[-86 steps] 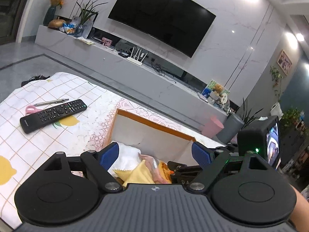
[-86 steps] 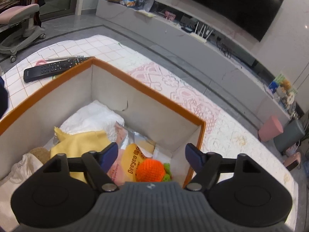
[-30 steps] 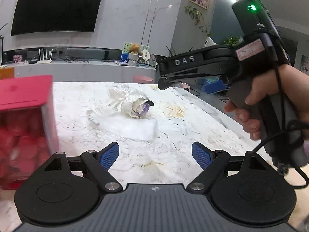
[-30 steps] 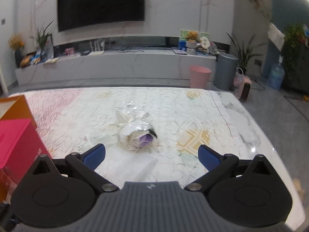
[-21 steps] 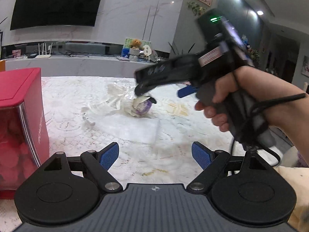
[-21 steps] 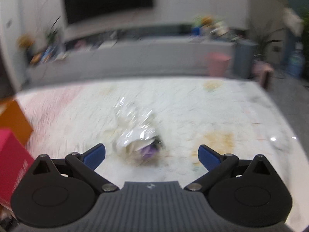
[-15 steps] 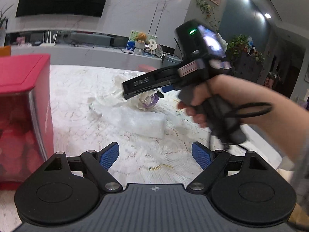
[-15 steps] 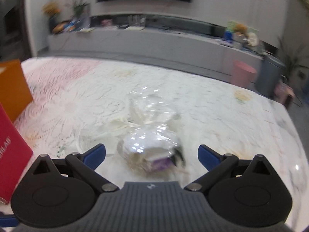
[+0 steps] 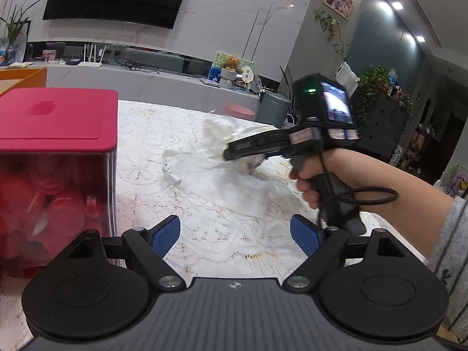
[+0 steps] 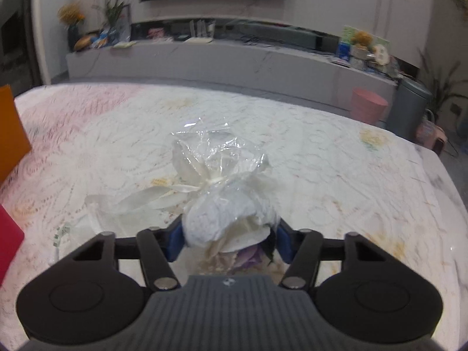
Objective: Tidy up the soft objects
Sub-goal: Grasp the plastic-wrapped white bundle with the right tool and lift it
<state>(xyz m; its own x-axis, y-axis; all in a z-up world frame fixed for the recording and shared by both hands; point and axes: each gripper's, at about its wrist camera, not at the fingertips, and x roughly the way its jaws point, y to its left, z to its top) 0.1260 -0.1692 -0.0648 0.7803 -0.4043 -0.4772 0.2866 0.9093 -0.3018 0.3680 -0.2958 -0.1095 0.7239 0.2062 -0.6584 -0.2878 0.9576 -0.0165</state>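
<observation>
**Entry: wrapped soft bundle, newly gripped on the lace cloth**

Item. One soft bundle (image 10: 231, 219) in clear crinkled wrap, tied at the neck with a pale ribbon (image 10: 163, 196); white stuffing above, a purple and dark patch at its underside. It lies on the table (image 10: 336, 175) on a lace cloth, well apart from the containers. Whether it has left the cloth cannot be told.

Change. The right gripper (image 10: 230, 241) has dropped from a hover above the table, as the frames of a second ago show it, to the bundle itself. Its jaws have just been closing, and the bundle is between them: the blue pads (image 10: 175, 241) now press its two flanks, so the tongs are clamped on it.

Adjacent. A flat white sheet (image 9: 234, 193) lies beside the bundle, touching or under it; which is unclear. The left gripper (image 9: 235, 235) hangs back over the near cloth, its tongs apart with nothing between them.

Periphery. A red-lidded clear box (image 9: 55, 158) stands at the left; behind it shows the orange box (image 9: 23, 76) edge.

Assessment. The pick appears made. The remaining work is judged to be lift and carry to a container. The slippery wrap may slide in the pads, and the loose ribbon could drag the sheet along.
</observation>
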